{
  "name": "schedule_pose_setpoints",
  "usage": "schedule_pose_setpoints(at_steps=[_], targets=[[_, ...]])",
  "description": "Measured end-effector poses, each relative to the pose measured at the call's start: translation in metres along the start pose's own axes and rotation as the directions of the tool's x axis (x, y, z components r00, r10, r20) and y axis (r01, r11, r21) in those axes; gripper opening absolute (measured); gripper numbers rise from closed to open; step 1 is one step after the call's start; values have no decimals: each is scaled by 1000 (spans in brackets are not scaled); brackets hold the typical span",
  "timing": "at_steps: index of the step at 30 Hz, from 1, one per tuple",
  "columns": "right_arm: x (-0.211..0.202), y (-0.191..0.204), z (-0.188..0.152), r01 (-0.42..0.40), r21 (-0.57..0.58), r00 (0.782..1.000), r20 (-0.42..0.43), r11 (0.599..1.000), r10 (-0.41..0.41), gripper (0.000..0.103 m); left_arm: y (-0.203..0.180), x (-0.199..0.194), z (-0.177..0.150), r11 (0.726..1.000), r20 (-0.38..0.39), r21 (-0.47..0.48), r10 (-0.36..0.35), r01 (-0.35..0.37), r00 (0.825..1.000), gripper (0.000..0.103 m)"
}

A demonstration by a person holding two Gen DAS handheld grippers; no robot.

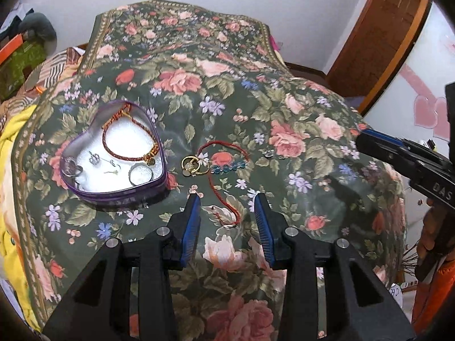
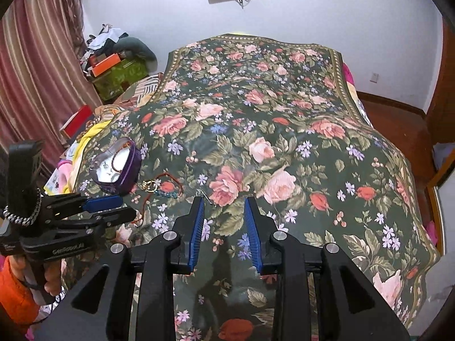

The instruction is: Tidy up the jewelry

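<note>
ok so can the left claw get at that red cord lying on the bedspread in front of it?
Probably yes. The left claw is open, and the red cord lies loose on the bedspread right between its fingertips. Nothing covers it, and the heart tin sits off to the left.

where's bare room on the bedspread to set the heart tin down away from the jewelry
Open floral bedspread lies beyond and right of the right gripper. It is crowded beside the purple heart-shaped tin: gold rings, red cord bracelet, blue beads.
</note>
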State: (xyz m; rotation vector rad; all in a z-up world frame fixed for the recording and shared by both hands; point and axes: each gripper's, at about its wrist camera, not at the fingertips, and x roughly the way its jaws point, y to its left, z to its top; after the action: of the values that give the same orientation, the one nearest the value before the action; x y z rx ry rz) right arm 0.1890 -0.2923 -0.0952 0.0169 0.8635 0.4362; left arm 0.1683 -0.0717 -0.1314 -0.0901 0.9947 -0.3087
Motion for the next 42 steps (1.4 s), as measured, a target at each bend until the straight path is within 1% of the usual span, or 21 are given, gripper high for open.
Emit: schedule_pose_setpoints(at_steps=[6,12,18,22,27,31,33,34,35,37,39,40,42], targets=[[12,1,-4,-13,-16,999,-33,1000,13,26,13,16,7,998,-15,-52,20,-21,1000,38],[32,9,-3,-27,-55,997,-80,998,23,26,22,24,11,997,-13,-66,28,-28,1000,38],[53,19,2,-33,-115,991,-131,993,18,26,27,30,16,997,3,-56,54,-54,999,38],[67,26,5,-29,-158,987,-164,987,3,26,33,34,21,997,3,-61,50,-50,999,38],[80,32,7,-33,-193,980,-197,981,-6,26,30,40,25,997,2,-12,71,-71,997,38],[89,37,7,-52,-206,974,-228,977,4,26,24,44,24,994,6,37,104,-104,995,34],[92,38,6,-58,-212,972,-235,976,7,26,23,45,23,991,7,53,121,-121,993,27],[92,39,6,-64,-213,971,-238,975,12,26,23,46,24,990,7,60,129,-130,992,21],[93,40,6,-69,-212,970,-241,975,16,26,24,46,24,989,7,61,133,-134,991,17],[95,39,6,-74,-205,970,-243,976,23,26,26,46,24,991,7,54,125,-125,992,17],[96,38,7,-78,-195,970,-243,978,29,21,26,45,24,991,9,56,125,-125,992,17],[96,38,6,-79,-189,969,-246,979,31,12,25,45,23,990,11,59,126,-127,992,17],[97,37,7,-81,-179,968,-247,980,35,10,24,42,21,992,15,57,116,-117,993,17]])
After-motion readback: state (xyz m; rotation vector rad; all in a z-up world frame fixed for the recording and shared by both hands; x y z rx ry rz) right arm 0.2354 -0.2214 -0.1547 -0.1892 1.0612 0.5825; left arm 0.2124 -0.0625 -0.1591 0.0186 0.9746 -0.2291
